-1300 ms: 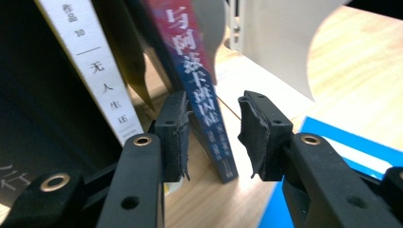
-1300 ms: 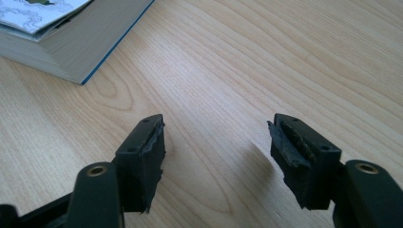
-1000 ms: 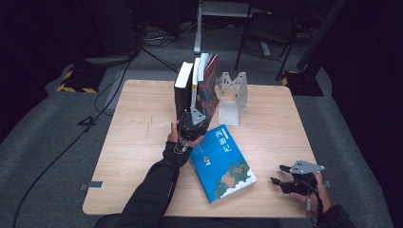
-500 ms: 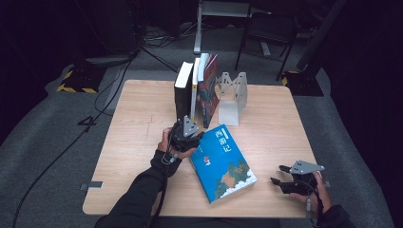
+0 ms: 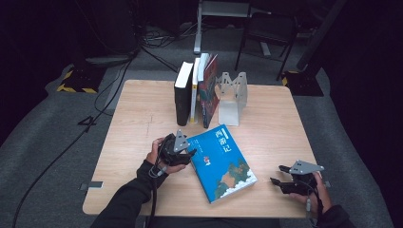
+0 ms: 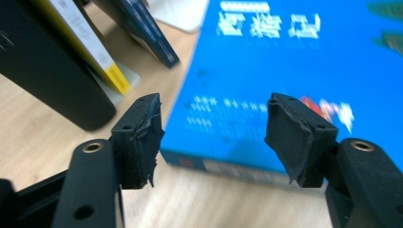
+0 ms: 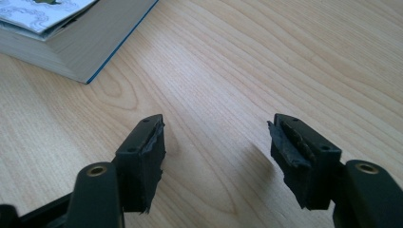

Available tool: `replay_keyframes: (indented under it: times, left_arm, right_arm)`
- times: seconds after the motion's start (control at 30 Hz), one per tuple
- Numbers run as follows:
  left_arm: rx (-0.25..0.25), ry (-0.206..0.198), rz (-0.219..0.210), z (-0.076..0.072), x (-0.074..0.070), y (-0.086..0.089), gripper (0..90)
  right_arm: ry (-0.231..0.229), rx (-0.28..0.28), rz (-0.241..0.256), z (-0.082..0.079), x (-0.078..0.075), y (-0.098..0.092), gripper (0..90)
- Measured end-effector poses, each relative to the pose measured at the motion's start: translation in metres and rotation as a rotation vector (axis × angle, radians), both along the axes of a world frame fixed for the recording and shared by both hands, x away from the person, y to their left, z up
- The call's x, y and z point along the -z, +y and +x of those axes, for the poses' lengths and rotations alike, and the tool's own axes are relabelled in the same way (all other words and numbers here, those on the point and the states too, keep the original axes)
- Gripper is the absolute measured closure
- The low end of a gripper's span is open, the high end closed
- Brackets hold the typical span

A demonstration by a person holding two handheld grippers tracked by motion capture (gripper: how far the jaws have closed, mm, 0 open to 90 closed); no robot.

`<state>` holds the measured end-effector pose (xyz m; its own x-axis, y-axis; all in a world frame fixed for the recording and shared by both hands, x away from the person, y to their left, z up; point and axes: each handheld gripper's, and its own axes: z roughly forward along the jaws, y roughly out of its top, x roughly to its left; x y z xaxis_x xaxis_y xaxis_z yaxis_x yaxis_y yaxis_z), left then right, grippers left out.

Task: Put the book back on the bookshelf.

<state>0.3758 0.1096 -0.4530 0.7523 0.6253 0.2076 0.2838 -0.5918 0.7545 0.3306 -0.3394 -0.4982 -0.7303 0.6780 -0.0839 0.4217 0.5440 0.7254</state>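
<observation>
**Blue book flat on the table, both tools empty**

Blue-covered, the book (image 5: 221,163) lies flat on the wooden table (image 5: 142,118), in front of the upright books (image 5: 196,90) and the metal bookend (image 5: 231,97). I have my left gripper (image 5: 189,153) at its near left edge, jaws spread wide and clasping nothing; in the left gripper view the cover (image 6: 285,61) sits just beyond the pads. My right gripper (image 5: 280,175) rests well off near the table's right front, jaws likewise parted over bare wood

High view overhead, both tool views close, sharing blue book (image 5: 221,161)
</observation>
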Motion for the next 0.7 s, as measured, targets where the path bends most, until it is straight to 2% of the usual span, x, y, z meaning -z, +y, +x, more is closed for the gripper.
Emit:
replay_keyframes:
  times: [0.1,0.17,0.2,0.3,0.4,0.53,0.6,0.67,0.7]
  left_arm:
    - [0.014,0.008,0.013,-0.006,0.003,0.003,34.5]
    - [0.025,0.025,0.025,-0.014,0.008,0.009,33.7]
    - [0.027,0.05,0.024,-0.019,0.012,0.014,32.5]
    - [0.036,0.07,0.035,-0.025,0.017,0.017,31.4]
    - [0.042,0.104,0.057,-0.033,0.025,0.023,28.9]
    - [0.046,0.141,0.088,-0.042,0.034,0.029,24.6]
    - [0.043,0.148,0.092,-0.043,0.036,0.03,24.3]
    - [0.047,0.178,0.096,-0.047,0.04,0.032,22.2]
    - [0.051,0.179,0.087,-0.049,0.041,0.033,21.0]
  right_arm:
    - [0.0,-0.008,-0.004,0.0,0.0,0.0,36.0]
    - [0.0,-0.016,-0.003,-0.001,0.0,0.001,35.4]
    - [0.001,-0.018,-0.001,-0.001,0.0,0.002,35.4]
    - [0.003,-0.024,-0.004,-0.001,0.0,0.003,35.0]
    - [0.007,-0.049,-0.001,-0.003,-0.001,0.006,34.2]
    - [0.012,-0.122,0.014,-0.007,-0.003,0.014,31.3]
    - [0.012,-0.134,0.015,-0.008,-0.004,0.017,30.4]
    - [0.018,-0.157,0.022,-0.01,-0.005,0.023,29.7]
    - [0.022,-0.172,0.027,-0.01,-0.005,0.026,29.5]
